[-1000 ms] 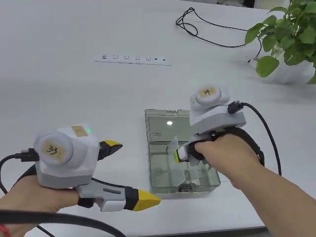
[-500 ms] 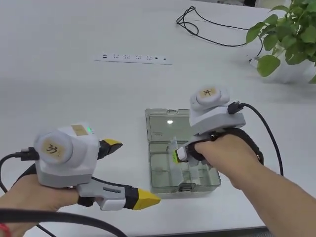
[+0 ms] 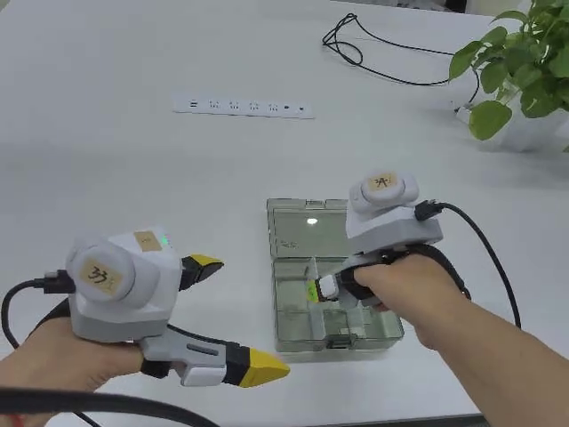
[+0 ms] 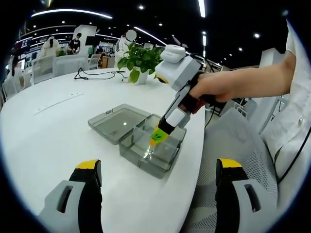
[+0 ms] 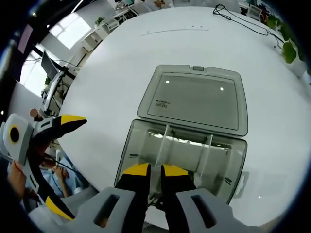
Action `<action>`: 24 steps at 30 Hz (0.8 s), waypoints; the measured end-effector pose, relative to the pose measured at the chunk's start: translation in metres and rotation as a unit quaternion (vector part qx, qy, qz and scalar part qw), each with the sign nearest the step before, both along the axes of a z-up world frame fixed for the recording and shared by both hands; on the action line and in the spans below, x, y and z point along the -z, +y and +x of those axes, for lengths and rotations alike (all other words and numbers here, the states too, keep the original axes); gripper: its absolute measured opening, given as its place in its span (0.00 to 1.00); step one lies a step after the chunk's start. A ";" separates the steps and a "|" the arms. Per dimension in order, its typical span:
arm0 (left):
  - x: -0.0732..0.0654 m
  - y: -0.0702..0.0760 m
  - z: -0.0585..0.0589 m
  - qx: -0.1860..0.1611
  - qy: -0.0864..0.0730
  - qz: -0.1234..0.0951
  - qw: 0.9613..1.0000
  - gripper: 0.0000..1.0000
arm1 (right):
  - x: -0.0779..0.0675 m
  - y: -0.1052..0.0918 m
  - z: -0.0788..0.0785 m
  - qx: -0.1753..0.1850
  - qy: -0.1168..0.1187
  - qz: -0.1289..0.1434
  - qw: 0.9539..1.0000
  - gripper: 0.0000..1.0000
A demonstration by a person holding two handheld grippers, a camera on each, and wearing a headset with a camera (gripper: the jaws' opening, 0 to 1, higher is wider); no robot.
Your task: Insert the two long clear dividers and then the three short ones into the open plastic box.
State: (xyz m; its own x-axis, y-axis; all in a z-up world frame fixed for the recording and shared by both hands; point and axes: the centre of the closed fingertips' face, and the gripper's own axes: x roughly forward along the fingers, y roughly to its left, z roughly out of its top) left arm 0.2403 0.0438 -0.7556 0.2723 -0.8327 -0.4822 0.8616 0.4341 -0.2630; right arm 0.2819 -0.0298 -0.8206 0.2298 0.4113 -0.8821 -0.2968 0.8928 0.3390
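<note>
As held, left gripper (image 3: 236, 314) reads "33".

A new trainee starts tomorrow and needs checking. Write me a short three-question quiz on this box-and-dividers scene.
1. True or false: the left gripper grips a divider.
2. The lid of the plastic box is: A shut; B open, lying flat on the table; C standing upright.
3. Fill in: the ___ gripper reaches down into the box.
Key: 1 false, its jaws are open and empty; 2 B; 3 right gripper.
</note>
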 end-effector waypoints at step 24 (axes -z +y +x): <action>-0.007 0.000 0.001 -0.005 -0.010 -0.001 1.000 1.00 | 0.004 0.002 -0.002 0.016 -0.002 0.058 0.998 0.12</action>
State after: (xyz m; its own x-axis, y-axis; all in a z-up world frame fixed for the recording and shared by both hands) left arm 0.2413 0.0435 -0.7491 0.2899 -0.8306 -0.4754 0.8624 0.4421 -0.2467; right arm 0.2803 -0.0273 -0.8241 0.2471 0.5038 -0.8277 -0.2702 0.8562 0.4404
